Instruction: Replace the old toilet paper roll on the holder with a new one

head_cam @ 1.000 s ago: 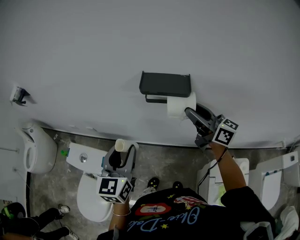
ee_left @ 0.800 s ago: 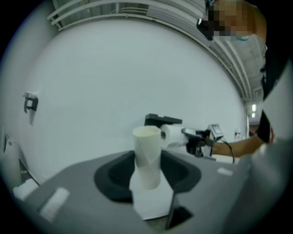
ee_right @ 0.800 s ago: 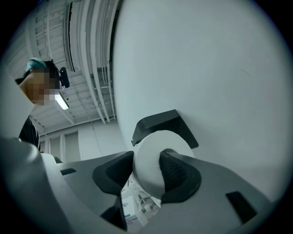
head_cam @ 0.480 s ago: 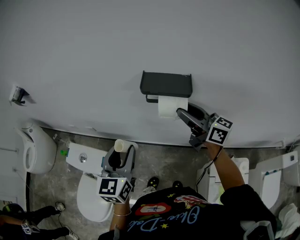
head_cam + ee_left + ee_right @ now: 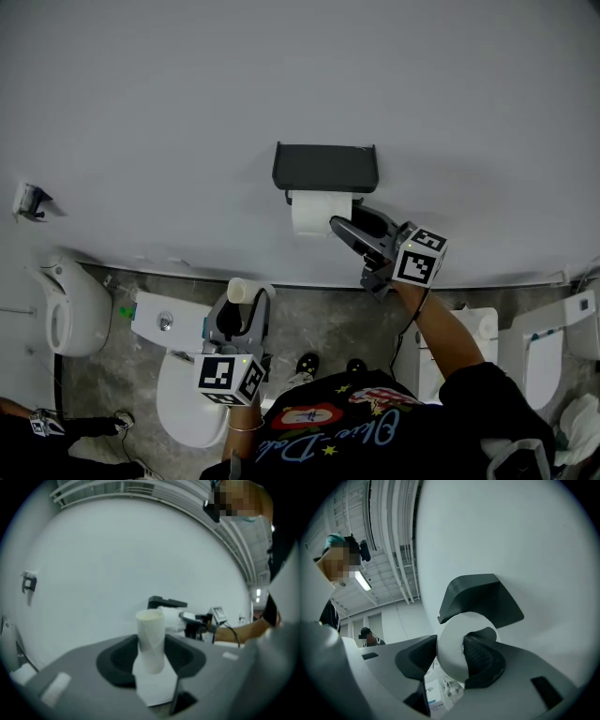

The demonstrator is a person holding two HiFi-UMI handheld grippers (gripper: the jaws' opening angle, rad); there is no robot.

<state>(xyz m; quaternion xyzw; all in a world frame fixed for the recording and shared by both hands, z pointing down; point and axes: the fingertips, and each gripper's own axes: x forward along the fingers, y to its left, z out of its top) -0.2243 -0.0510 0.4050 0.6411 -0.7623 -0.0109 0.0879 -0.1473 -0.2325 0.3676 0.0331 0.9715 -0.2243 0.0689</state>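
Note:
A dark grey holder is fixed to the white wall. Right under its cover is the new white roll. My right gripper reaches it from the right, and its jaws are closing on it. In the right gripper view the roll sits between the pads, one finger across its core, with the holder behind. My left gripper is lower, over the toilet, shut on the bare cardboard tube. That tube stands upright between the left gripper's jaws.
A white toilet with its cistern stands below the holder. Another white fixture is at the left, and white units at the right. A small metal fitting sticks out of the wall. Someone's legs show at the bottom left.
My right gripper has carried the white roll to the left, from beyond the holder's right end to under its cover. The left gripper and the tube have not moved.

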